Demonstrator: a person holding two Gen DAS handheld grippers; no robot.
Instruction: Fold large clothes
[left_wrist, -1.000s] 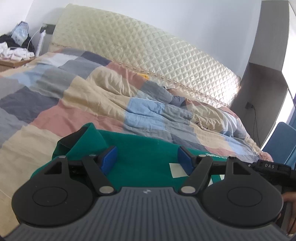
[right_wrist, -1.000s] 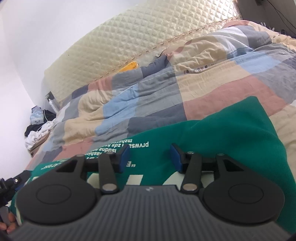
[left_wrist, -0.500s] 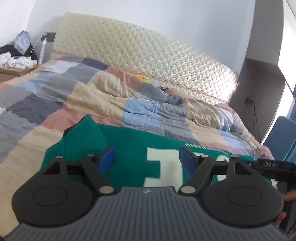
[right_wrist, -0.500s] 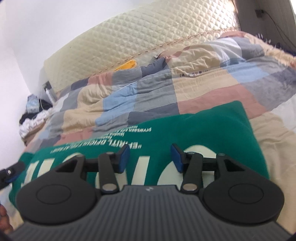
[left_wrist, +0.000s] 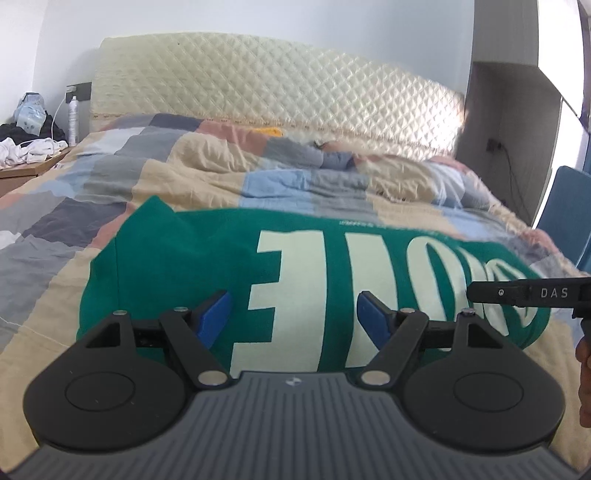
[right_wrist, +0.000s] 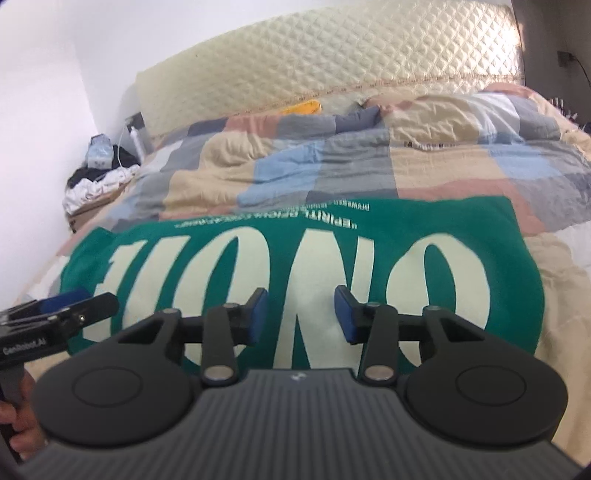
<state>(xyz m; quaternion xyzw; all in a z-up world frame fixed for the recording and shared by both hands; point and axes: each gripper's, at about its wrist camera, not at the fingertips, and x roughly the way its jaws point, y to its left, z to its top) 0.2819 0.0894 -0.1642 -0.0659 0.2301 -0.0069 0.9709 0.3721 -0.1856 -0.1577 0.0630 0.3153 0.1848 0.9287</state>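
Observation:
A green sweatshirt with big cream letters lies flat across the patchwork quilt, and the right wrist view shows it too. My left gripper hovers over its near part, open, with nothing between the blue pads. My right gripper hangs over the lettering; its jaws are closing, the pads still stand apart, and nothing is clamped between them. Each gripper shows at the edge of the other's view: the right gripper, the left gripper.
The quilt is rumpled toward the cream quilted headboard. A yellow object lies by the headboard. A nightstand at the left holds piled clothes and a bottle. A blue chair stands at the right.
Both grippers drew back from the sweatshirt and rolled level, so much more of its lettering shows. The right gripper's pads have come closer together.

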